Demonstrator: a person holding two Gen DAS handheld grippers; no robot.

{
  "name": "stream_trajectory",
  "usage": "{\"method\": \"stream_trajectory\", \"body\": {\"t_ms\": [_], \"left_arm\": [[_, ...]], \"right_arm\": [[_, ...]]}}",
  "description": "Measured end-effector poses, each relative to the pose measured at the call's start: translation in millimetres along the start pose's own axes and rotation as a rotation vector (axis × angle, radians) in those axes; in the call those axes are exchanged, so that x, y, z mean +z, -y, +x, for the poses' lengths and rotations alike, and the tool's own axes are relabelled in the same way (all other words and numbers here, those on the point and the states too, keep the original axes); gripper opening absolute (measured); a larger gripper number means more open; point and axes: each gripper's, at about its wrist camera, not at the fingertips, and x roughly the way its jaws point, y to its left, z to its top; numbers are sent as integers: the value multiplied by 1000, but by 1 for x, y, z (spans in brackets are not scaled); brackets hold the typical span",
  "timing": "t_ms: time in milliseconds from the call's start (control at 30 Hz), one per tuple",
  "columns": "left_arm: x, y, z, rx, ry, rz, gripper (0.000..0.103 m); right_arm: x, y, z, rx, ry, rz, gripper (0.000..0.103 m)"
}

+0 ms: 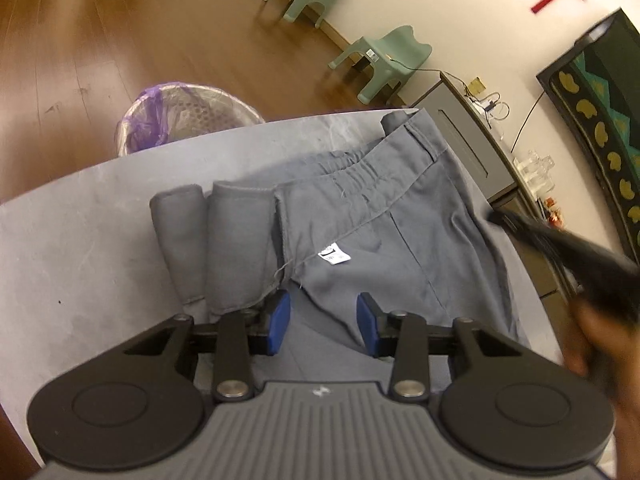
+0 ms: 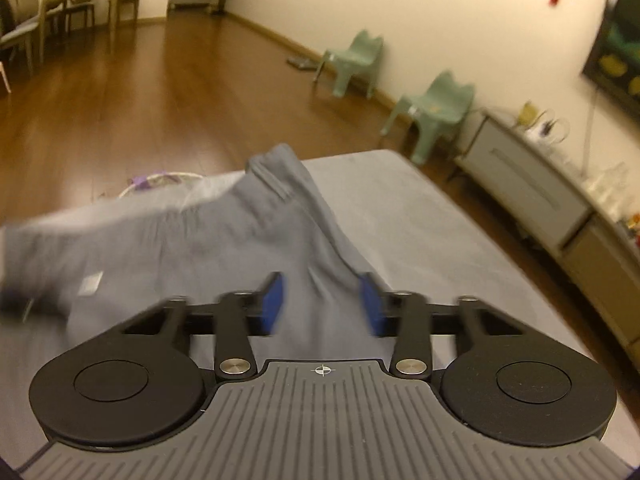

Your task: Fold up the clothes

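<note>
Grey trousers (image 1: 400,232) lie folded on the grey table (image 1: 80,264). Their two leg ends (image 1: 212,240) are side by side at the left, the waistband (image 1: 404,152) is at the far right, and a white label (image 1: 334,256) faces up. My left gripper (image 1: 324,322) is open just over the near part of the cloth, nothing pinched. A blurred black shape at the right is my right gripper (image 1: 580,256), with a hand behind it. In the right wrist view, my right gripper (image 2: 323,306) is open, with a raised ridge of the trousers (image 2: 240,236) running between its blue pads (image 2: 274,304).
A mesh waste basket (image 1: 180,116) with a purple liner stands beyond the table's far left edge. Two green plastic chairs (image 1: 384,60) stand by the wall. A low grey cabinet (image 2: 532,188) runs along the right. Wooden floor lies beyond the table.
</note>
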Motion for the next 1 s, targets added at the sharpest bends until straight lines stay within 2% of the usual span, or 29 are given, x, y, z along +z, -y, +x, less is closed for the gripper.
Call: {"method": "stream_trajectory", "body": {"t_ms": [33, 67, 167, 200, 300, 400, 467, 500, 600, 700, 767, 833, 867, 900, 1000], "left_arm": [[0, -1, 0, -5, -1, 0, 37], [0, -2, 0, -9, -1, 0, 37], [0, -5, 0, -23, -3, -1, 37], [0, -6, 0, -27, -3, -1, 36], [1, -11, 1, -45, -8, -14, 30], [3, -14, -1, -54, -26, -51, 30], [-1, -14, -14, -51, 11, -61, 33], [-4, -14, -20, -50, 29, -66, 33], [-3, -15, -41, -17, 127, -64, 35], [5, -23, -55, 67, 229, -40, 35], [13, -42, -58, 86, 244, -83, 40], [20, -69, -62, 90, 249, -182, 42], [23, -83, -64, 90, 249, -232, 45], [23, -89, -63, 70, 234, -260, 46], [22, -101, -58, 14, 185, -323, 48]], "right_arm": [[9, -2, 21, -2, -14, 28, 8], [14, -3, 41, -2, -38, 56, 11], [21, 0, 105, 6, -148, 142, 8], [23, -2, 120, 3, -161, 158, 10], [23, -12, 141, -29, -136, 143, 6], [28, -22, 150, -51, -178, 62, 5], [34, -25, 149, -64, -219, 15, 6], [37, -27, 144, -80, -208, 12, 8], [45, -38, 122, -61, -85, 59, 12], [36, -58, 141, -4, -142, 24, 12], [31, -67, 140, -35, -140, -22, 12], [35, -65, 129, -10, -176, 2, 12], [35, -64, 115, -3, -162, 15, 23], [35, -64, 92, -5, -110, 30, 37], [11, -84, 11, 76, 22, 59, 50]]}}
